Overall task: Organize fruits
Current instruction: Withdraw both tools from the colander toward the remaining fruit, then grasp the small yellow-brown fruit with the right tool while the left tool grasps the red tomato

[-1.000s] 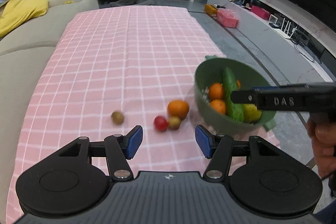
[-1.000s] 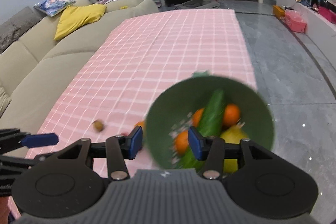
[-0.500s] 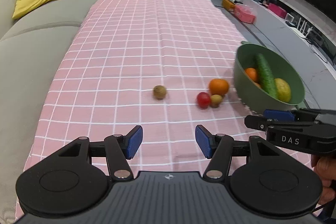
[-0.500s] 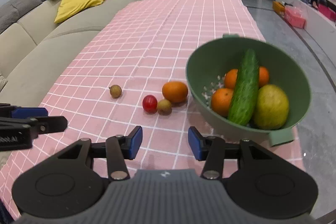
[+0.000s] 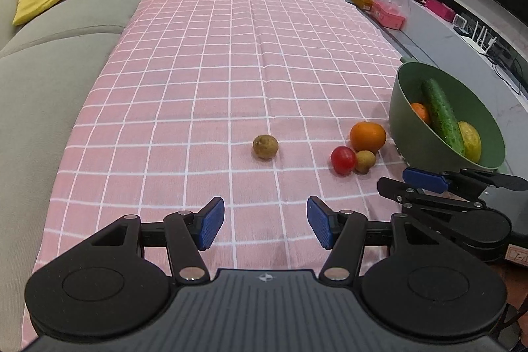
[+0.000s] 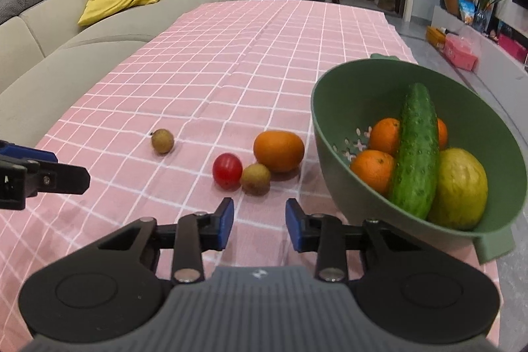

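The right claw point(image 6: 259, 221) hung over the near edge of the tabletop point(image 6: 231, 81), its blue ribbed pads closing on nothing but air. Just ahead of it a glossy red tomato point(image 6: 227, 170) touched a rough brown longan point(image 6: 255, 178), and a dimpled orange point(image 6: 279, 150) sat right behind them. Ahead and to its right the green plastic colander point(image 6: 336, 108) had its near rim partly hidden behind the claw's right arm. Inside, a bumpy cucumber point(image 6: 415, 150) leaned with its long axis running away from the claw, its lower end toward it, lying over three oranges, the far one mostly covered; a dull yellow-green fruit point(image 6: 460, 187), hard to name, rested to its right. The left claw point(image 5: 265, 226) stood open and empty over pink checked cloth, with a second longan point(image 5: 265, 147) alone ahead of it, well apart from the cluster. Beyond the tabletop's left side ran a grey fabric sofa point(image 5: 49, 55).
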A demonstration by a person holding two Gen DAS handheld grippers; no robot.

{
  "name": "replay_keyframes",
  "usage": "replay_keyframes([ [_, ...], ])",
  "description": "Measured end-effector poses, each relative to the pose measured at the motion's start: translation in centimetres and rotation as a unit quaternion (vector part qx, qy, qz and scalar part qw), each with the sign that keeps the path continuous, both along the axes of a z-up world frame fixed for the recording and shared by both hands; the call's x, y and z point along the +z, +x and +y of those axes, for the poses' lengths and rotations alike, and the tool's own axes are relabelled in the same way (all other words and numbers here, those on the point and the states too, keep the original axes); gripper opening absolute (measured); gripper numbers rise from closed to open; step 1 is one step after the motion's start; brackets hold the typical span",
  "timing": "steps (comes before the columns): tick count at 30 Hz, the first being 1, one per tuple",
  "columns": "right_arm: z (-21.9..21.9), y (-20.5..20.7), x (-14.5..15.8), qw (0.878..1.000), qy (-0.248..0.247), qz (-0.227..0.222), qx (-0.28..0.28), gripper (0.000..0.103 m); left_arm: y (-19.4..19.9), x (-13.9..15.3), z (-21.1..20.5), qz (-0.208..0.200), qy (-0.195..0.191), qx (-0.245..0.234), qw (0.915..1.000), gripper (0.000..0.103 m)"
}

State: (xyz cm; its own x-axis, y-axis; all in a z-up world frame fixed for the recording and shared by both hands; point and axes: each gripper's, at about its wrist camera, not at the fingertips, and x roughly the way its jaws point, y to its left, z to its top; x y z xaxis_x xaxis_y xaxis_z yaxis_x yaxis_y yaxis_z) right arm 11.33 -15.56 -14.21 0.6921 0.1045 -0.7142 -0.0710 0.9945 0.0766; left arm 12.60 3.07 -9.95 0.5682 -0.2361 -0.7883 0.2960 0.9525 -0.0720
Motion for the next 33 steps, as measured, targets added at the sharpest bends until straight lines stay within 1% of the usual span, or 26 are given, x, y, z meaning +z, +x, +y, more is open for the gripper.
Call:
replay_keyframes([
  [3,0.2,0.8,-0.2,1.000,0.000,-0.009,0.004,0.029,0.5,-0.2,-0.2,-0.007,0.009,-0.013,0.9998,0.068],
  [6,0.5,1.6,-0.5,1.000,0.003,-0.015,0.006,0.023,0.9,-0.7,0.1,-0.003,0.006,-0.012,0.9999,0.068],
  [13,1.1,3.3,-1.5,1.000,0.003,-0.007,-0.003,0.020,1.1,-2.0,1.2,0.015,0.000,-0.005,0.9999,0.068],
  [14,1.1,3.5,-1.5,1.000,0.004,-0.006,-0.003,0.021,1.1,-2.1,1.2,0.016,0.000,-0.005,0.9999,0.068],
  [18,1.2,3.9,-1.6,1.000,0.007,-0.002,-0.008,0.017,1.2,-2.5,1.2,0.018,0.000,-0.009,0.9998,0.068],
  [21,1.0,4.0,-1.6,1.000,0.013,0.002,-0.009,0.017,1.5,-2.6,1.0,0.017,-0.002,-0.012,0.9998,0.068],
  [25,0.5,3.5,-1.2,1.000,0.024,0.006,-0.012,0.016,2.0,-2.7,0.0,0.013,-0.003,-0.026,0.9996,0.068],
  [29,0.0,1.7,-0.1,1.000,0.025,0.013,-0.003,0.013,2.7,-3.0,-1.7,0.006,-0.001,-0.057,0.9984,0.068],
  [30,-0.1,1.2,0.0,1.000,0.023,0.017,-0.002,0.004,2.9,-3.2,-2.3,0.004,0.000,-0.065,0.9979,0.068],
  [31,-0.4,0.8,0.0,0.999,0.022,0.024,-0.001,0.001,3.0,-3.4,-2.9,0.001,0.004,-0.074,0.9973,0.068],
  [33,-1.1,-0.1,0.1,0.999,0.020,0.033,-0.004,0.002,3.3,-3.7,-4.1,-0.003,0.011,-0.089,0.9959,0.068],
])
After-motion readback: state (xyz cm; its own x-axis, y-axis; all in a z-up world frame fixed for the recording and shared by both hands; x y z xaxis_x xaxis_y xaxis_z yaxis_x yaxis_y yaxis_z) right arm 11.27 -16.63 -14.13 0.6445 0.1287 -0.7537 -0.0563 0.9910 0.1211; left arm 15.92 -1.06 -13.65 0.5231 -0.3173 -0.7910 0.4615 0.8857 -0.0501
